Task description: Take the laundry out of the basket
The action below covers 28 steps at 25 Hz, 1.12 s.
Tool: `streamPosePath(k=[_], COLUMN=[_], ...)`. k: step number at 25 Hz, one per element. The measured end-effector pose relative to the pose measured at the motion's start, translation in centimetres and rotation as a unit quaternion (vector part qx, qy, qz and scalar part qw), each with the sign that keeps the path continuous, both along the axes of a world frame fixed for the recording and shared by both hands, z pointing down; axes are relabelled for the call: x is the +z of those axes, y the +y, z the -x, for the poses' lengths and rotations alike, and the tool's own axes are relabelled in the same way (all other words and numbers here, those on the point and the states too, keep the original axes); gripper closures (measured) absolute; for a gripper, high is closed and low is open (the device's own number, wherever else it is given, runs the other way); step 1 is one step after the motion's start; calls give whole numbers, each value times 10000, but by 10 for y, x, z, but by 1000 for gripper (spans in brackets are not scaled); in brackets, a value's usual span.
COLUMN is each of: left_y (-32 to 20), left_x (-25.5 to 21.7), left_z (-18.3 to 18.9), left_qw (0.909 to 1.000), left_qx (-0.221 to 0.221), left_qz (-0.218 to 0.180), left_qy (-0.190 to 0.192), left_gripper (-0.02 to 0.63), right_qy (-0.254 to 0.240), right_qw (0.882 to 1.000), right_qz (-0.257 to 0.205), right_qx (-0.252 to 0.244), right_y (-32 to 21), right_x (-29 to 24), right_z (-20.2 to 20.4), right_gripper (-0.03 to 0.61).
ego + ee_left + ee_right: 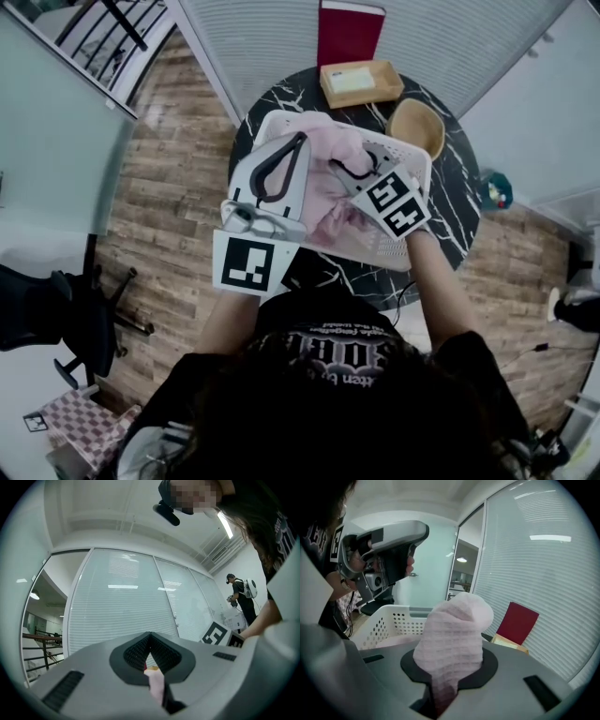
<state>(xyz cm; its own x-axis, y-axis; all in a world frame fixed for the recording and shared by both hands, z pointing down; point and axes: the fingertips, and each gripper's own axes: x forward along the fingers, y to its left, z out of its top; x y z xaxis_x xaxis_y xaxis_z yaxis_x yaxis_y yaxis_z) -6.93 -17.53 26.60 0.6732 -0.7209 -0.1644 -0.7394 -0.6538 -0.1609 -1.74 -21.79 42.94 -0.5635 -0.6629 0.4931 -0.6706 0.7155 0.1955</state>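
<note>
A white perforated laundry basket (413, 157) stands on the round black marble table (455, 217) with pink laundry (328, 202) inside. My right gripper (344, 168) is shut on a bunch of pink waffle-textured cloth (454, 634), which bulges up between its jaws above the basket (389, 620). My left gripper (300, 141) is over the basket's left side, and a thin strip of pink cloth (156, 684) is pinched between its closed jaws. In the right gripper view, the left gripper (417, 531) hangs high at the upper left.
Behind the basket on the table are a shallow wooden tray (361, 82) and a wooden bowl (415, 127). A red board (349, 33) leans at the glass wall. An office chair (66, 319) stands at the left. Another person (241, 597) stands far off.
</note>
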Motion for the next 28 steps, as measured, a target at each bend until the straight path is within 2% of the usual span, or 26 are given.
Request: streamPosePath(k=[10,17,25,28], left_y=[-11,-17,-4,0], left_x=[-18,-51,-84,-88], left_z=[-19,-40,-66,-74], left_qw=[9998,9984,9959,9951], left_qx=[146,416,649,749], left_qz=[-132,-263,-536,-526], left_qy=[50,276,324,385], left_gripper=[614,614,614,614], right_qy=[-428,-556,-638,-564], right_qw=[9957,9895,9791,9745], right_qz=[-669,-1163,-1608,-1770], right_qx=[483,652,1072,1257], right_y=[-4,-2,7,13], right_x=[-69,-120,-174,-189], right_z=[-20,-35,-76,-93], right_gripper=[488,488,488,488])
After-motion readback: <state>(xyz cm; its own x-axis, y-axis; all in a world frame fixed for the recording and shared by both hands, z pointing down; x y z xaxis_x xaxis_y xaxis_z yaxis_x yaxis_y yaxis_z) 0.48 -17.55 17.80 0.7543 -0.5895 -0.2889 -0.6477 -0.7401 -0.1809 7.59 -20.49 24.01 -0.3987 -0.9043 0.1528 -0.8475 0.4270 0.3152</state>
